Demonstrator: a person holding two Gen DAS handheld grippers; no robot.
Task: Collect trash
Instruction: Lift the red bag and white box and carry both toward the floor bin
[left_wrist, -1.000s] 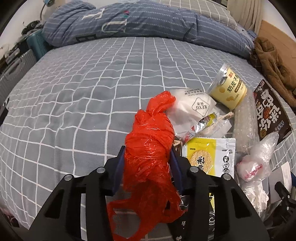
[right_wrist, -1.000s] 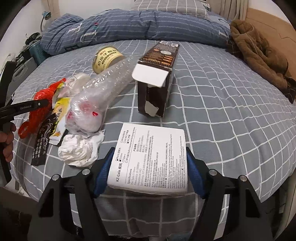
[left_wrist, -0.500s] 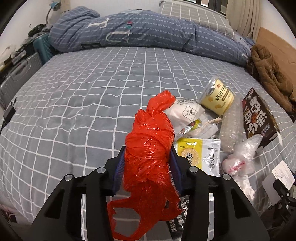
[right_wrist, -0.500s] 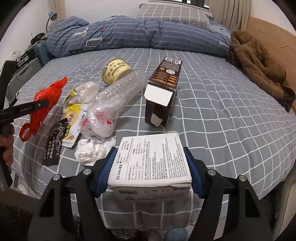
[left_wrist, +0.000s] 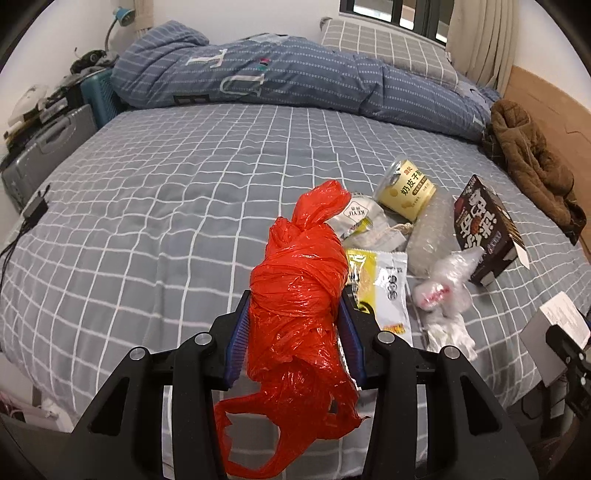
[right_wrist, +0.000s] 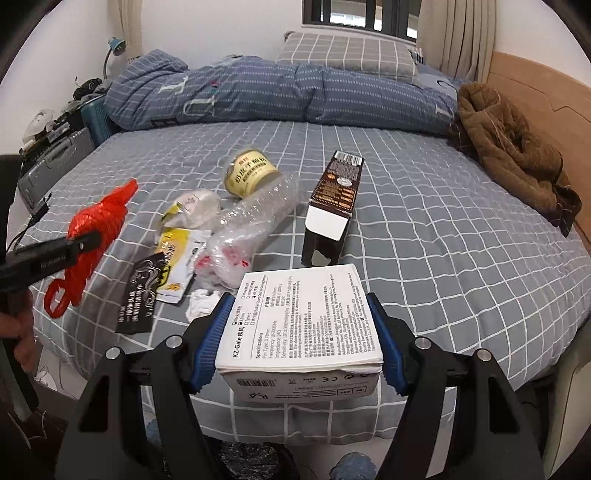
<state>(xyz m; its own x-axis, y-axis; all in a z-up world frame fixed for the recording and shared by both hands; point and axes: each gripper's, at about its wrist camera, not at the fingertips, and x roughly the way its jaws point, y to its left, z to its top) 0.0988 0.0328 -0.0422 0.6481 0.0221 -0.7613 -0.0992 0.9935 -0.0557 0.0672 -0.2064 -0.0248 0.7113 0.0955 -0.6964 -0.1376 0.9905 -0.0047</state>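
Note:
My left gripper is shut on a crumpled red plastic bag and holds it above the bed's near edge; the bag also shows in the right wrist view. My right gripper is shut on a white printed box, lifted over the bed's front edge. Trash lies on the grey checked bed: a yellow can, a dark snack box, bubble wrap, a yellow-white sachet, crumpled tissue and a black wrapper.
A rolled blue duvet and a pillow lie at the bed's far side. A brown jacket lies at the right by the wooden headboard. A grey suitcase and clutter stand left of the bed.
Both grippers have pulled back and up from the bed with the red bag and the white box. The trash pile now looks farther away.

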